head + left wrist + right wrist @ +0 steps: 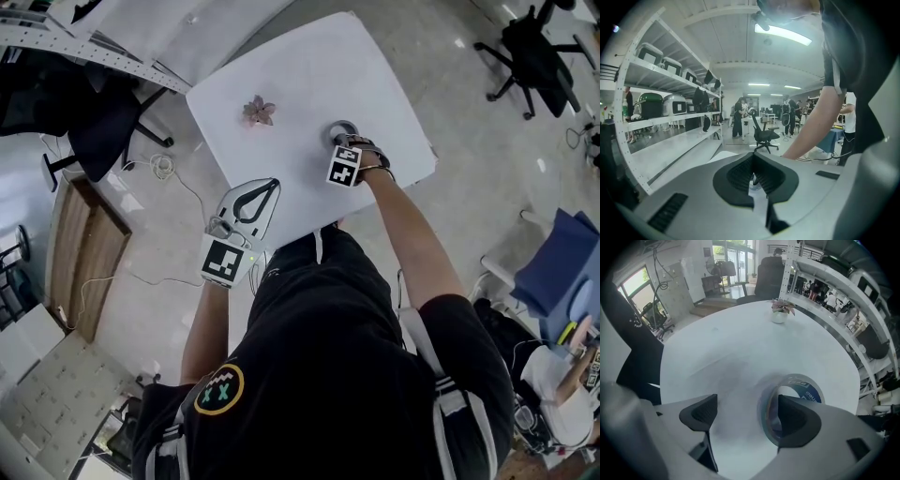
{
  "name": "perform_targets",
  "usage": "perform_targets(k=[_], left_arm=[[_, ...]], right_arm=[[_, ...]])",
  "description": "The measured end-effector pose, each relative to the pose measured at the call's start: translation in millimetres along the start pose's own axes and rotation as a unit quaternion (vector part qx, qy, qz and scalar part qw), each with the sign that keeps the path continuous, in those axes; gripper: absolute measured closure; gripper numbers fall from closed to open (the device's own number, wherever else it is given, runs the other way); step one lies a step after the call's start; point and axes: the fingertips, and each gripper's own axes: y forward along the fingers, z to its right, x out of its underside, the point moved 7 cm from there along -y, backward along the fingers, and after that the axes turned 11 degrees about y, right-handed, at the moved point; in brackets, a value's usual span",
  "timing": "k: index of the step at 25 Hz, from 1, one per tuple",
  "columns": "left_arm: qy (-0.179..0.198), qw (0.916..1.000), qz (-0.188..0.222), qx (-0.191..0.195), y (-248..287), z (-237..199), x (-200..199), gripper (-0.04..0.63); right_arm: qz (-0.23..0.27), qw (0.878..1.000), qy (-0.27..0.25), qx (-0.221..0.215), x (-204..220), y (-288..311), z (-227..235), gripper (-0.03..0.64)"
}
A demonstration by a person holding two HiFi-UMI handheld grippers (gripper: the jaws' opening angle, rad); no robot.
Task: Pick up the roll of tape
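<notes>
My operator's black shirt point(328, 356) fills the bottom of the head view, closest to the lens, with both forearms reaching out from it. On the left, the left tool point(272, 185) is held at the near-left edge of the white counter point(309, 66), well apart from the tape. In its own view, the left tool point(753, 176) has its dark pads drawn together with nothing between them. It looks out almost level at the storage shelves point(670, 75) and a black office chair point(764, 133) across the room.

Moving right along the counter point(731, 343), I see a small pink plant point(259, 111) in a white pot, standing alone toward the far side. It shows again at the top of the right gripper view point(780, 310).

Further right, the roll of tape point(339, 129) lies flat near the counter's right corner. The right tool point(342, 142) points steeply down onto it. In the right gripper view, the right tool point(747, 416) stands wide. Its right jaw is down inside the hole of the roll of tape point(806, 385) and its left jaw is outside, clear of the rim, so the roll's wall sits between them ungripped
</notes>
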Motion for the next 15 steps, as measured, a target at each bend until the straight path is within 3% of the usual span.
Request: perform_targets(k=[11, 14, 15], left_arm=[[0.001, 1.0000, -0.002, -0.005, -4.1, 0.3, -4.1, 0.580], [0.003, 1.0000, -0.002, -0.004, -5.2, 3.0, -5.6, 0.580], [0.003, 1.0000, -0.002, -0.004, -5.3, 3.8, -5.8, 0.580]], right_arm=[[0.002, 1.000, -0.029, 0.010, 4.1, -1.0, -2.8, 0.246], [0.002, 0.999, -0.034, 0.026, 6.4, -4.2, -1.4, 0.303], [0.002, 0.999, -0.035, 0.040, 7.7, -5.2, 0.4, 0.396]])
